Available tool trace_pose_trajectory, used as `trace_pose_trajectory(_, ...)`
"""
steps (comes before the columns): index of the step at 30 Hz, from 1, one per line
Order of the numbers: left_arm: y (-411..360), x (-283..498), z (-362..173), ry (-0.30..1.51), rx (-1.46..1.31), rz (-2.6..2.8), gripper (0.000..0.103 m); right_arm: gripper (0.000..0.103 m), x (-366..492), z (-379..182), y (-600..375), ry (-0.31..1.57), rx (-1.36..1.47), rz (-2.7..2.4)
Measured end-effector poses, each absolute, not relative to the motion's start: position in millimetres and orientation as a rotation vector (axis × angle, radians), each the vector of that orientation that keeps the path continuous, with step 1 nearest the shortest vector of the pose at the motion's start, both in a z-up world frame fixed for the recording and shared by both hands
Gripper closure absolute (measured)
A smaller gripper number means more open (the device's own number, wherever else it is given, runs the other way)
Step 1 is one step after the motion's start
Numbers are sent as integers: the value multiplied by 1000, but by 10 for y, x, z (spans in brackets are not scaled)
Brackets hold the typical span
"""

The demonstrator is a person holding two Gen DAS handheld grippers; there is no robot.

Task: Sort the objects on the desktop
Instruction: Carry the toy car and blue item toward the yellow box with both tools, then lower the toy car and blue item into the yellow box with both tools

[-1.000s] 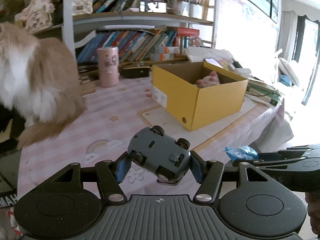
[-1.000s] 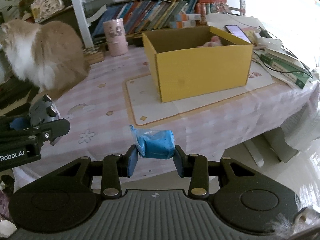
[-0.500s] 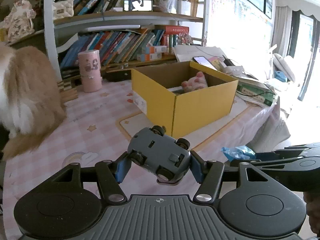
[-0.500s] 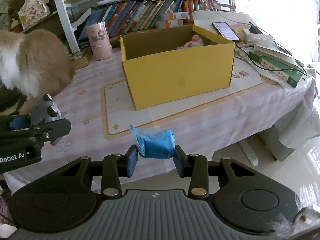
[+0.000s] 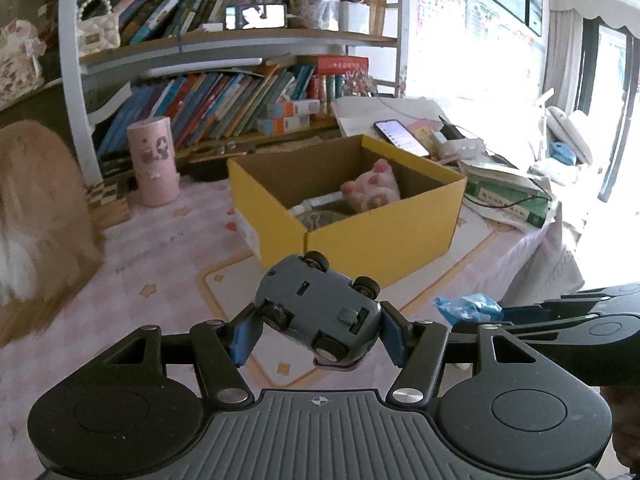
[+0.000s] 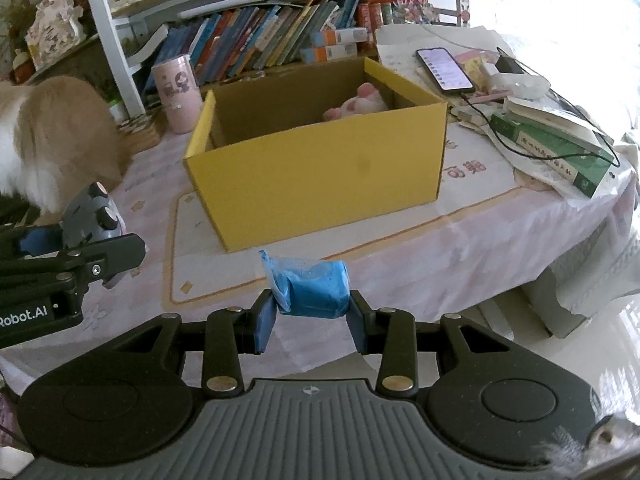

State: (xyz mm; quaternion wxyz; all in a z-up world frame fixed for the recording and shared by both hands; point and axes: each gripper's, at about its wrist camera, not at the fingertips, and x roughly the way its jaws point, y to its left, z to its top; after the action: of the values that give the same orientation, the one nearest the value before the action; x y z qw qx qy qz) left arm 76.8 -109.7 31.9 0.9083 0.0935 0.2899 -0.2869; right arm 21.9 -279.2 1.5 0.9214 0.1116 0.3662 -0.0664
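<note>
My left gripper (image 5: 316,330) clamps the toy car (image 5: 318,312) upside down, wheels up, above the table (image 5: 160,280) just short of the yellow box (image 5: 384,236). My right gripper (image 6: 311,316) pinches a blue packet (image 6: 314,290) between its pads, near the table edge in front of the box.
</note>
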Motion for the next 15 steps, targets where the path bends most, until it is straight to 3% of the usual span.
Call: trace_pose_trajectory(15, -1704, 1035, 546, 497, 169, -543, 41, 68, 581, 329, -3400, 638, 178, -65)
